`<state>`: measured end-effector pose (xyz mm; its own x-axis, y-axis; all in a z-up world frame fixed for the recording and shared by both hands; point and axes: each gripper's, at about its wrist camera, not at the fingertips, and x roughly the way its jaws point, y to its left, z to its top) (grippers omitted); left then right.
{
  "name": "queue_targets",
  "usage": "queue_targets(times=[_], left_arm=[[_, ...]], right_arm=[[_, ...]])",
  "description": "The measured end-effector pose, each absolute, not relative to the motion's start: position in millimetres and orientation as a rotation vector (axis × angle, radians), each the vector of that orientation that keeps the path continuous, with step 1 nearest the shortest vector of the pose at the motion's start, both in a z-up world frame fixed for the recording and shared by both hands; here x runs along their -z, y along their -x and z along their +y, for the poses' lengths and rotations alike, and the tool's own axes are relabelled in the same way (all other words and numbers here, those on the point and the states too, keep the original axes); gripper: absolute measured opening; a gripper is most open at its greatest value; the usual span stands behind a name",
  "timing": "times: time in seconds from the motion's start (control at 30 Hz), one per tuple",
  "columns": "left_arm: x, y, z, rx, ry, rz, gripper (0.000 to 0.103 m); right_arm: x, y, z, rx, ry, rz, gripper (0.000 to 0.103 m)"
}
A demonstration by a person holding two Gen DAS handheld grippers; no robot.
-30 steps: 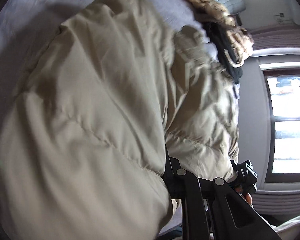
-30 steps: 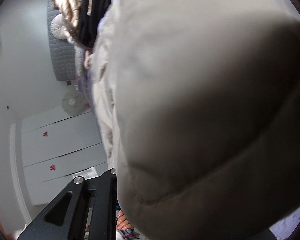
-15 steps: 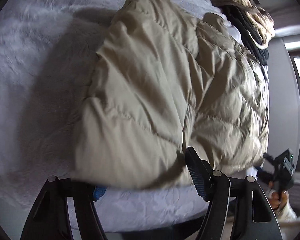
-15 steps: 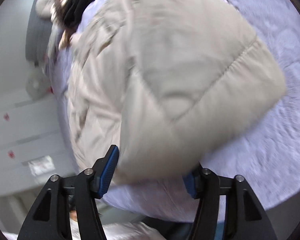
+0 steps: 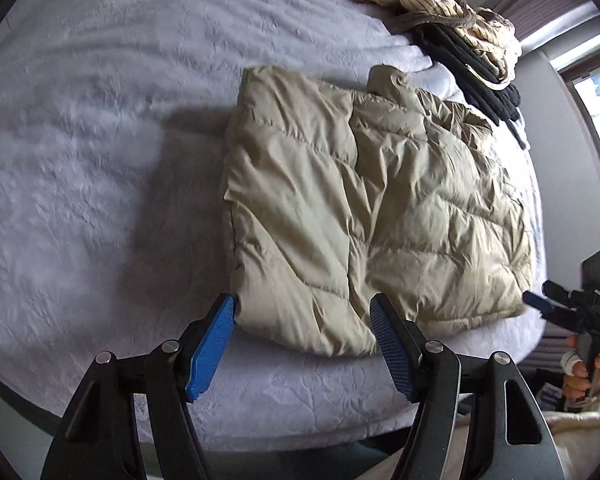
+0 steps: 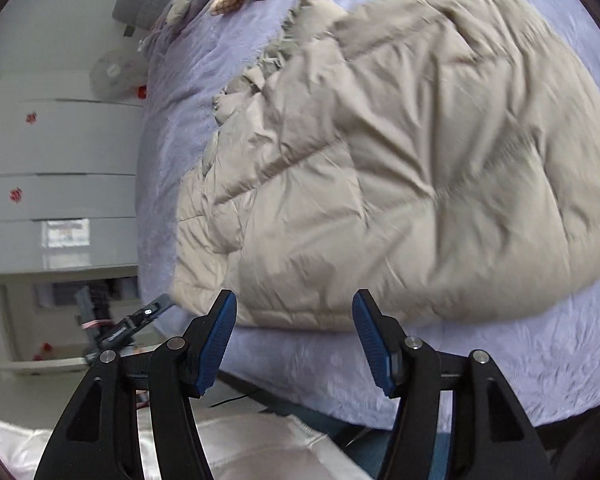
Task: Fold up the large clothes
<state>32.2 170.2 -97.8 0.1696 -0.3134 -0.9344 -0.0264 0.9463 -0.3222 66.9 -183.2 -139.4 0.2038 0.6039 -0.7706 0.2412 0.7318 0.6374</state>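
The beige quilted jacket (image 5: 372, 216) lies folded on the lavender bedspread (image 5: 100, 160), near edge just short of the bed's edge, collar at about 12 o'clock in the left view. Left gripper (image 5: 302, 342) is above the near hem at 6 o'clock, jaws wide apart, nothing between the blue pads (image 5: 210, 346); no contact with the fabric visible. Right gripper (image 6: 294, 334) likewise stands well open and empty over the jacket (image 6: 400, 168) hem; its jaws hold nothing. Both sets of jaws have just been opening, and the jacket is free of both. From the left view the right gripper (image 5: 540, 304) shows at 3 o'clock, off the jacket's corner, held by a hand (image 5: 580, 376). A pile of other clothes (image 5: 460, 36), tan and black, sits at 1 o'clock, well apart from the jacket. Handling judgement: puffy, light, soft fill; smooth shell looks slippery; the loft will likely spring a fold back open unless pressed. No stiffness to rely on, so one-point lifts will droop. Best holds appear to be the stitched hem and the two near corners, where seams give the pads something firm to pinch; a pinch on mid-panel would probably catch only the top layer. The fold looks roughly square; further halving seems plausible, though the right side sits rumpled.
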Motion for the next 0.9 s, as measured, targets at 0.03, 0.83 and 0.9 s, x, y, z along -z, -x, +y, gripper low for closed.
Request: queue_targets(times=[0.03,0.83,0.9], left_arm=[[97.2,-32.4,172.7,0.182,0.275,1.375,0.070],[117.9,-70.9,149.0,0.092,0.210,1.323,0.103],[119.9,-73.3,150.4,0.085,0.202,1.327,0.103]], right_arm=[[134.0,-66.4,-175.0,-0.267,-0.720,1.381,0.064],[125.2,-98.8,-131.8,-0.082,-0.505,1.342,0.103],[124.2,-100.4,-125.6,-0.085,-0.455,1.337,0.103]])
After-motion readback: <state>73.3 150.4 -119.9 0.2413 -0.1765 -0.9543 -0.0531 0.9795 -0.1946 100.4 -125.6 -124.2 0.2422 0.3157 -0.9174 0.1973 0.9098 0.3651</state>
